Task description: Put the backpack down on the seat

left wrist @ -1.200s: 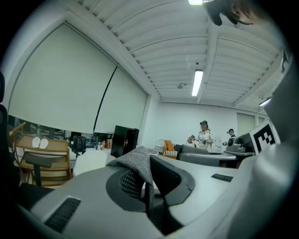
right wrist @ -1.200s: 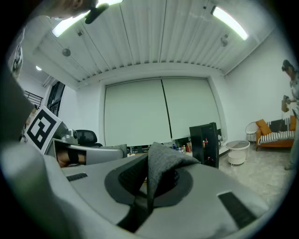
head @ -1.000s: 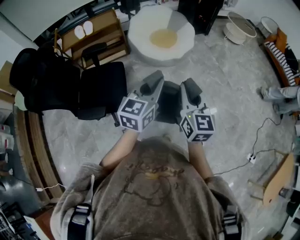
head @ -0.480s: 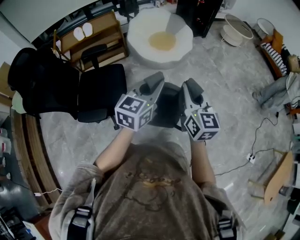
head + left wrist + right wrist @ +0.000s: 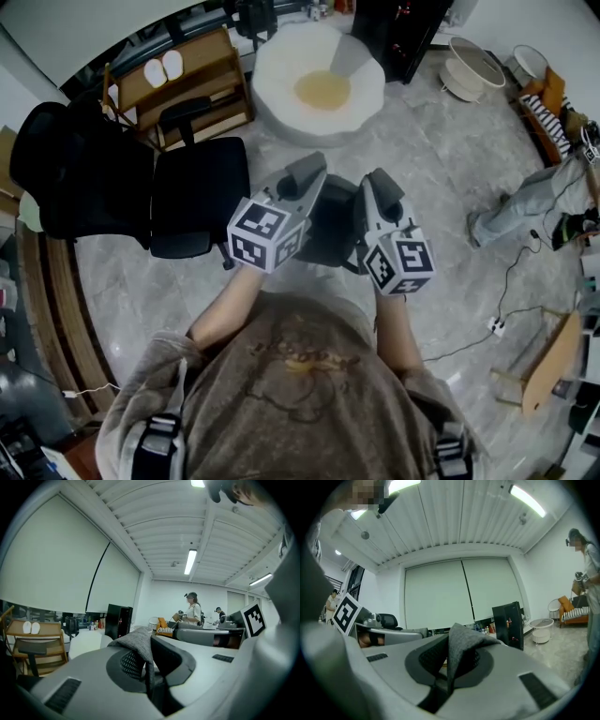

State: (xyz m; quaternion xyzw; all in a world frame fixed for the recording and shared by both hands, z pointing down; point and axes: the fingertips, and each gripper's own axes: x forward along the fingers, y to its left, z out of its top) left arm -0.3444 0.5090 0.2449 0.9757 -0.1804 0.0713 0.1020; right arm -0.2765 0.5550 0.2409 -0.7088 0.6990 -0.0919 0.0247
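Observation:
A dark grey backpack (image 5: 333, 220) hangs in front of the person, above the marble floor, held between both grippers. My left gripper (image 5: 302, 174) is shut on a fold of its grey fabric (image 5: 137, 645), pinched between the jaws. My right gripper (image 5: 380, 184) is likewise shut on a peak of the same fabric (image 5: 461, 644). The black office chair stands to the left, and its seat (image 5: 199, 195) lies beside and below the left gripper, with nothing on it. The backpack's lower part is hidden behind the gripper bodies.
A white round lounge seat with a yellow cushion (image 5: 319, 80) is ahead, a wooden rack (image 5: 192, 80) behind the chair, and a black cabinet (image 5: 398, 33) at the back. Another person's legs (image 5: 525, 202) stand at the right. A cable and plug strip (image 5: 495, 326) lie on the floor.
Both grippers keep their hold on the backpack and stay almost in place. The other person at the right edge has stepped further into view.

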